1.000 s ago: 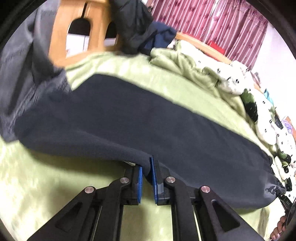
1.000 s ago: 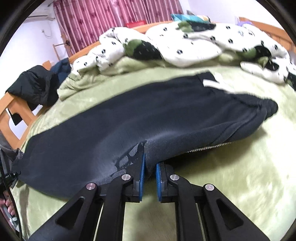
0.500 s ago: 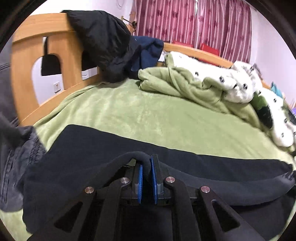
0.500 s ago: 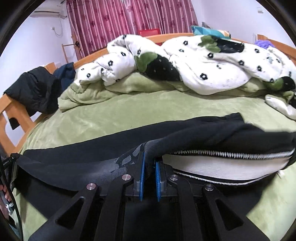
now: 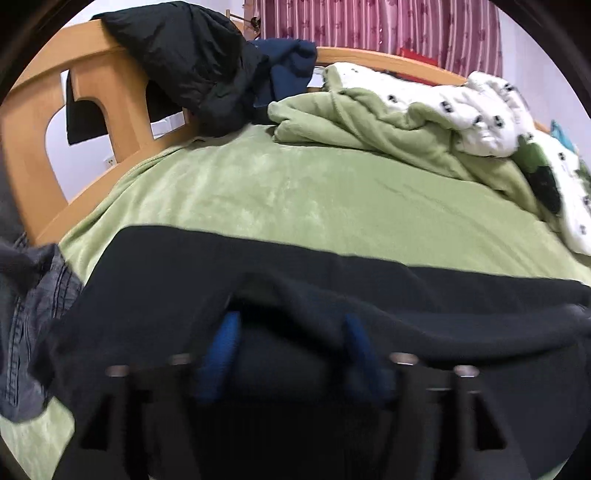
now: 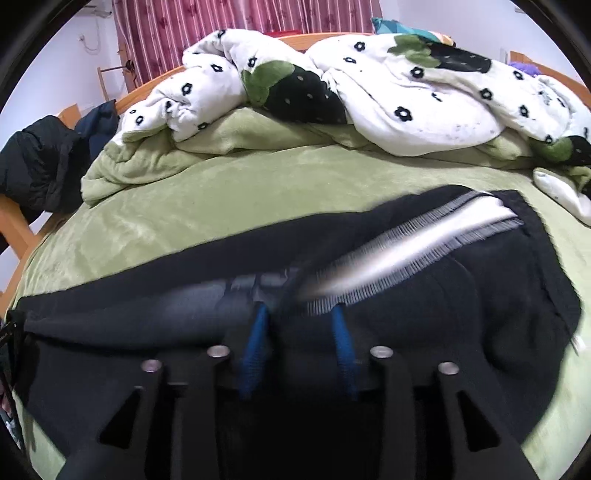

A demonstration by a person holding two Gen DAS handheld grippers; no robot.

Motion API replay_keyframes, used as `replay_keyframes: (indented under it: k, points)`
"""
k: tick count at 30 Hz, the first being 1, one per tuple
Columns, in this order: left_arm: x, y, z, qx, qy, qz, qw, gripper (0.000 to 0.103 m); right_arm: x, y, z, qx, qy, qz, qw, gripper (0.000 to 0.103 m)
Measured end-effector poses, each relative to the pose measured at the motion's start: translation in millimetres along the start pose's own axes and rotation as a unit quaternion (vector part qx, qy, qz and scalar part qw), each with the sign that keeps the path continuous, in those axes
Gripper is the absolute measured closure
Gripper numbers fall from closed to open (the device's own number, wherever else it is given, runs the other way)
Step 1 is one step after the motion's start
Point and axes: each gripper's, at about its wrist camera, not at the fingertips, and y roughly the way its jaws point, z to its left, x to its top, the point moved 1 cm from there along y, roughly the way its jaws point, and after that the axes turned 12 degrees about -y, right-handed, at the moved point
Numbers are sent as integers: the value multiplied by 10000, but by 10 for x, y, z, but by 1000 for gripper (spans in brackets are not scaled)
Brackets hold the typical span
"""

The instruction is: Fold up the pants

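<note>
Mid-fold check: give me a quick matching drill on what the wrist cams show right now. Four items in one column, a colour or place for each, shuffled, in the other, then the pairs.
Items:
1. pants
2. bed blanket
3. black jacket
4. curtain

Descriptions:
A. draped over the wooden bed frame
B. dark, with a white waistband lining showing
C. maroon, striped, behind the bed
D. light green, spread under the garment

Pairs: 1-B, 2-D, 3-A, 4-C
</note>
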Motion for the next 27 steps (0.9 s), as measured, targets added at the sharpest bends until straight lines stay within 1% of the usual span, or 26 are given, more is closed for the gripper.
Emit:
replay_keyframes:
  k: [2, 5, 8, 10, 11, 13, 15, 17, 23, 24, 26, 27]
  points:
    - [-132, -202, 88, -131, -99, 23, 9999, 30, -192, -219, -10, 13, -13, 2, 10000, 56]
    - [-412, -416, 291, -307, -315, 362, 9984, 30, -536, -487, -46, 16, 27, 105, 9999, 51]
    - [-764, -563, 561, -567, -645, 689, 9939, 30, -891, -635, -166, 18, 244, 204, 9995, 49]
    - [-1018, -616, 770, -786, -1017, 870, 9879, 30, -1107, -664, -263, 68, 388, 303, 9988, 49]
    - [-1074, -611, 822, -893, -1154, 952, 9847, 30, -1191, -666, -310, 100, 489, 338, 9982, 49]
    - [-1165, -548, 929, -1169, -1518, 1142, 9748, 30, -1279, -643, -385, 266, 728, 391, 9962, 49]
    - [-1182, -478, 974, -1200, -1723, 1141, 9710, 31, -1298, -605, -441, 404, 917, 361, 9943, 49]
    - [-1144, -413, 972, -1236, -1800, 1041, 9703, 31, -1271, -553, -479, 456, 1028, 326, 9931, 48]
    - [-900, -106, 832, -926, -1761, 911, 9758, 32, -1038, -244, -620, 527, 1390, 158, 9888, 48]
    - [-855, -70, 817, -859, -1749, 903, 9767, 34, -981, -190, -645, 538, 1409, 126, 9885, 48]
    - [-763, 5, 777, -658, -1707, 860, 9794, 50, -863, -71, -682, 520, 1415, 115, 9885, 48]
    - [-739, 27, 772, -601, -1708, 850, 9798, 54, -810, -21, -702, 464, 1431, 115, 9885, 54]
